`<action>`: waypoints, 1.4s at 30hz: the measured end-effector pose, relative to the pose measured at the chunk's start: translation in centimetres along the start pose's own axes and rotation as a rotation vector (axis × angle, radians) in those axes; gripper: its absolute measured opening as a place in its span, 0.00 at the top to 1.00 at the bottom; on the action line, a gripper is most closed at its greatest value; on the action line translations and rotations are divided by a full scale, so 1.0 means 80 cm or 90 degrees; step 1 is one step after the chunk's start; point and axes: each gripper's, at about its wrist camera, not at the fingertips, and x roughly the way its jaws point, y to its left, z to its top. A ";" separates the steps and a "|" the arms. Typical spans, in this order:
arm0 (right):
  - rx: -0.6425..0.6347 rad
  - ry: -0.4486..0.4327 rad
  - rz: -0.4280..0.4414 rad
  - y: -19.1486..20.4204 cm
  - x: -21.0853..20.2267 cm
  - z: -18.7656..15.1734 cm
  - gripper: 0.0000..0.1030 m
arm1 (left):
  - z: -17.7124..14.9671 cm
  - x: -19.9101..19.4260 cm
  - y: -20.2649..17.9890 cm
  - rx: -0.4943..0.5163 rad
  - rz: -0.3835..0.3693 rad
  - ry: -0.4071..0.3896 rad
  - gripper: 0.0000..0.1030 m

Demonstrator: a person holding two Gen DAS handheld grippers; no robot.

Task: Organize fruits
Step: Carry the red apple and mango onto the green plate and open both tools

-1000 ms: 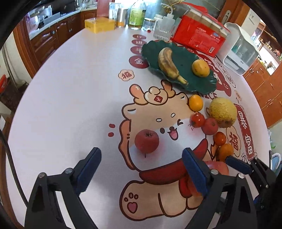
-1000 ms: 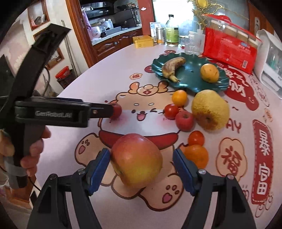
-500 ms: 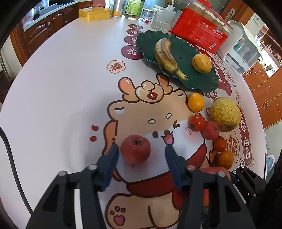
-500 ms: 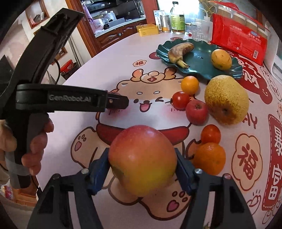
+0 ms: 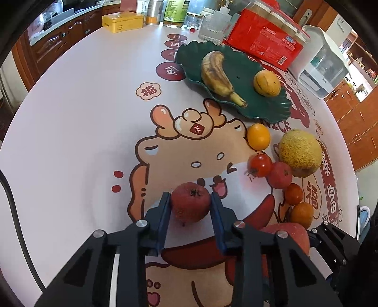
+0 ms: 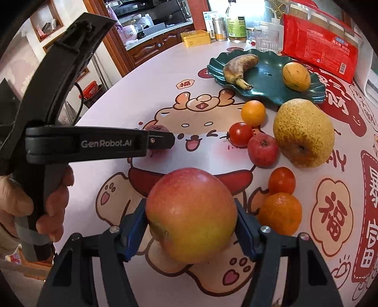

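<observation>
My left gripper (image 5: 190,207) is shut on a small dark red apple (image 5: 190,203) on the table. My right gripper (image 6: 191,224) is shut on a large red-yellow apple (image 6: 191,215); this apple also shows in the left wrist view (image 5: 289,236). A green leaf-shaped plate (image 5: 259,106) holds a banana (image 5: 218,73) and a yellow fruit (image 5: 267,83). Loose on the table are an orange (image 5: 258,139), a tomato (image 5: 260,165), a small red apple (image 5: 280,175), a yellow pear (image 5: 300,153) and two tangerines (image 6: 280,213). The left gripper shows in the right wrist view (image 6: 163,140), hiding most of its apple.
A red package (image 5: 264,40), a white appliance (image 5: 323,70), bottles, a glass (image 5: 213,33) and a yellow tin (image 5: 122,22) stand at the table's far edge. Wooden cabinets lie beyond. A hand (image 6: 28,207) holds the left gripper's handle.
My left gripper has moved forward over the small dark red apple and shut on it. My right gripper has shut on the large apple and holds it.
</observation>
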 end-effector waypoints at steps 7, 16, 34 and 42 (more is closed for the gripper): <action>0.019 -0.017 0.001 -0.005 -0.018 0.009 0.35 | 0.005 -0.034 -0.008 0.014 -0.008 -0.027 0.70; 0.032 -0.088 -0.020 -0.012 -0.083 0.054 0.35 | 0.050 -0.105 -0.034 0.040 -0.035 -0.087 0.70; 0.073 -0.251 -0.125 -0.085 -0.262 0.246 0.35 | 0.193 -0.252 -0.092 0.128 -0.042 -0.206 0.70; 0.103 -0.262 -0.158 -0.125 -0.265 0.321 0.35 | 0.242 -0.247 -0.117 0.152 -0.016 -0.220 0.70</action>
